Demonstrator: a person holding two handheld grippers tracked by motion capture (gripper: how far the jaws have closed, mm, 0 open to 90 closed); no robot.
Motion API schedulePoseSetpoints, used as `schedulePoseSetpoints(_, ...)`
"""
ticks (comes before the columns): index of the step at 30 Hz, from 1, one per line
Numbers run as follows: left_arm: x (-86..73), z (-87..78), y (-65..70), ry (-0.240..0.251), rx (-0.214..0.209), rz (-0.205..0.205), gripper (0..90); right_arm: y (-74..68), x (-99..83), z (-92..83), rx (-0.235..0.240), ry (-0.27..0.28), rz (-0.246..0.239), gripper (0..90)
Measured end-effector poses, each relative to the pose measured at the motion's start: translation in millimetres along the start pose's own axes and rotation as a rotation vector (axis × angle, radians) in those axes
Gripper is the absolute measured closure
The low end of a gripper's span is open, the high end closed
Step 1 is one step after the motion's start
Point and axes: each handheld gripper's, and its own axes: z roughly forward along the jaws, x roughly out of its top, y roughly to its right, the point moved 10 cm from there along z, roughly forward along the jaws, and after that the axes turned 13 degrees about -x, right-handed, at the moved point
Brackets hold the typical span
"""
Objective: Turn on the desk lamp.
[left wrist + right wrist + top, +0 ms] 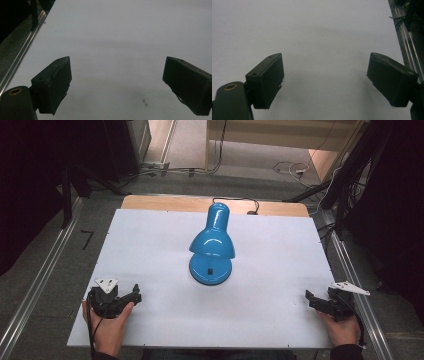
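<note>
Now the blue desk lamp (211, 251) stands in the middle of the white table (150, 245), well apart from both grippers, which rest near the close corners. The left gripper (131, 296) and the right gripper (311, 298) both have their jaws spread wide with nothing between them. I think the smooth round shade could slip out of the pads, and a one-sided push on it could tip the lamp or pull on its cable (235, 200) at the far edge.

A glossy blue metal desk lamp (212, 247) stands on the plain white table sheet (150, 245), with a small black switch on its round base.
</note>
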Motion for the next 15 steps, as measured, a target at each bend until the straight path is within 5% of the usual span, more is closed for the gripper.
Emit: schedulePoseSetpoints(15, 3.5, -0.9, 25.5, 0.003, -0.096, 0.019, 9.6, -1.1, 9.2, -12.9, 0.042, 0.058, 0.034, 12.7)
